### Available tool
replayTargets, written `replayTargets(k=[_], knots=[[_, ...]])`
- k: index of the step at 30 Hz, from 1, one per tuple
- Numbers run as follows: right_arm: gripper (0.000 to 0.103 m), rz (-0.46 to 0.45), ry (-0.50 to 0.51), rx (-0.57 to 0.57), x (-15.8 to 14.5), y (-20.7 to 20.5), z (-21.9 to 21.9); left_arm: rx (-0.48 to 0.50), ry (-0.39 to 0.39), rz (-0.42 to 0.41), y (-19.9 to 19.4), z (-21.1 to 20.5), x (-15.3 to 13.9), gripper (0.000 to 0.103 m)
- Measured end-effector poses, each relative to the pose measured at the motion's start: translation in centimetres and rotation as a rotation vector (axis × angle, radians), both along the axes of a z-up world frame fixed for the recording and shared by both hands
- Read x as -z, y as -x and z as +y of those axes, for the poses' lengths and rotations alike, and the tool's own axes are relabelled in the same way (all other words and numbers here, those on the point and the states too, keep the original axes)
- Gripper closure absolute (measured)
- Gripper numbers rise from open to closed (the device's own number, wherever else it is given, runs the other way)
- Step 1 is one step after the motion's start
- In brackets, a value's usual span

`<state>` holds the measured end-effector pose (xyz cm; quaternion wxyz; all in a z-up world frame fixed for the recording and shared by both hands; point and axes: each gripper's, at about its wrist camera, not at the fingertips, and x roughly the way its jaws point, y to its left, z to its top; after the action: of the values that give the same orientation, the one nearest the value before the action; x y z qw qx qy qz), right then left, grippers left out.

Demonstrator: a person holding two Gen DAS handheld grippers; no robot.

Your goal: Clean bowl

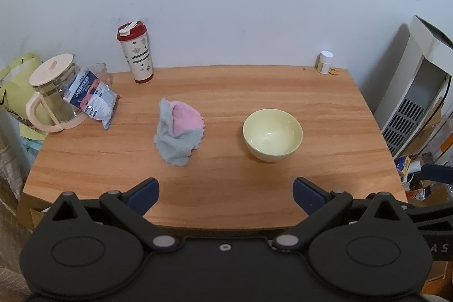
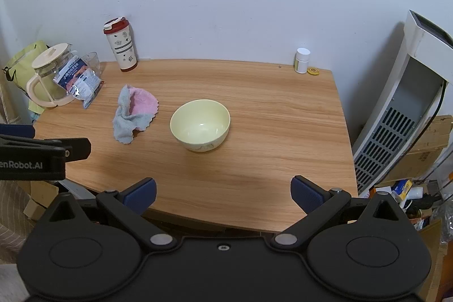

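Bowl position: the pale yellow round ceramic-looking bowl (image 1: 272, 134) stands upright, mouth up, near the middle of the light wooden table (image 1: 325, 115), with nothing seen inside it and no soil that can be made out in either view. Just to its left, apart from it and not touching, lies the crumpled pink-and-grey cleaning cloth (image 1: 178, 130), bunched up with one grey corner raised. Both grippers are held back off the near table edge, above it and clear of all objects. The left gripper (image 1: 225, 196) has its blue-padded fingers spread wide and holds nothing; the right gripper (image 2: 223, 194) is likewise spread wide and empty. Key relation: in the left wrist view the cloth lies ahead and slightly left of centre while the bowl lies ahead and to the right; in the right wrist view the bowl sits almost straight ahead, slightly left of centre, with the cloth further left. Judgement: the left gripper is the nearer to the cloth, the right gripper the nearer to the bowl. The bowl is round, so no long axis governs a grasp; its rim is the likely purchase. This layout fits either a bowl awaiting a wipe or one wiped with the cloth set down again; the pictures do not settle which. A lidded tumbler (image 1: 136, 53) and a glass kettle (image 1: 53, 92) stand at the far left.
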<state>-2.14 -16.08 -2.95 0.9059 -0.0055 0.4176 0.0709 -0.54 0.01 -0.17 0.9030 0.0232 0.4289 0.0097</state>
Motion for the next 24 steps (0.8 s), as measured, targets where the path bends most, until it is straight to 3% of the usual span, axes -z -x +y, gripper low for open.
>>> replayTargets(k=[7, 24], knots=[[0.000, -0.006, 0.006, -0.001, -0.1, -0.4, -0.3, 0.002, 0.035, 0.002, 0.6, 1.2, 0.0, 0.000], [0.000, -0.010, -0.017, 0.011, -0.8, -0.2, -0.5, -0.017, 0.025, 0.006, 0.3, 0.7, 0.1, 0.000]])
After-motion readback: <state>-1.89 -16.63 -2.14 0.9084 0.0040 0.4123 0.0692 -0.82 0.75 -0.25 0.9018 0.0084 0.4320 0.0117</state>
